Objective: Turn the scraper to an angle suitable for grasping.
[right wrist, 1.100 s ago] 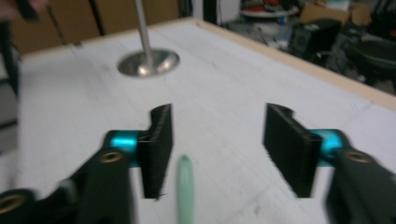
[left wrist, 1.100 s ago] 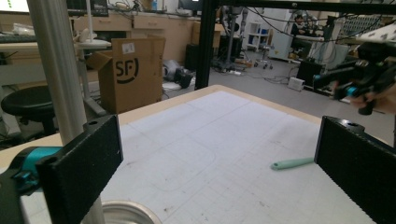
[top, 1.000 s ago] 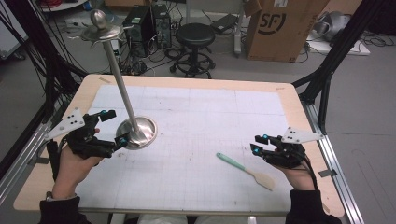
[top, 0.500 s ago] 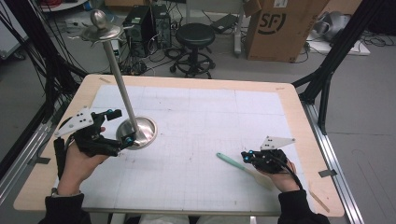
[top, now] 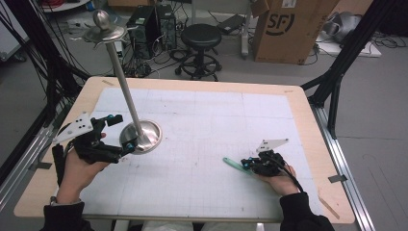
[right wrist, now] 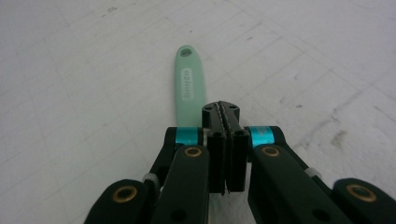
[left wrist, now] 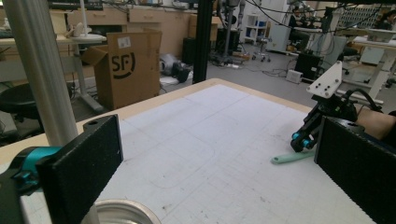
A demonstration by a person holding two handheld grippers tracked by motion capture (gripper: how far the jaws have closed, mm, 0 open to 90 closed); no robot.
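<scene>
Jaws of the right gripper [right wrist: 223, 116] were pressed flat together, pad against pad, having just closed. Whether they pinched anything could not be told: the mint-green spatula handle [right wrist: 189, 88] ran out from beneath their tips along the white mat, its hanging hole at the far end, but the place where jaws and handle met was hidden. From above, the right gripper [top: 251, 164] sat low on the mat [top: 216, 125] near the table's front right, the hand behind it, and a short length of the green spatula [top: 234, 165] stuck out to its left.

Across the table, the left gripper [top: 118, 132] had its jaws spread wide, one above and one below the near edge of a round steel base [top: 144, 135]. In the left gripper view both black pads [left wrist: 88, 158] stood far apart with the base rim [left wrist: 123, 212] low between them and not clamped. A tall metal pole [top: 123, 86] rose from that base, leaning toward the upper left, topped by a disc and a ball [top: 102, 19].

Base and spatula lay well apart on the gridded mat, which covered most of the pale wooden table [top: 308, 110]. Beyond the far edge stood a black stool [top: 201, 38], a cardboard box [top: 284, 26] and a computer tower [top: 144, 24] among cables.
</scene>
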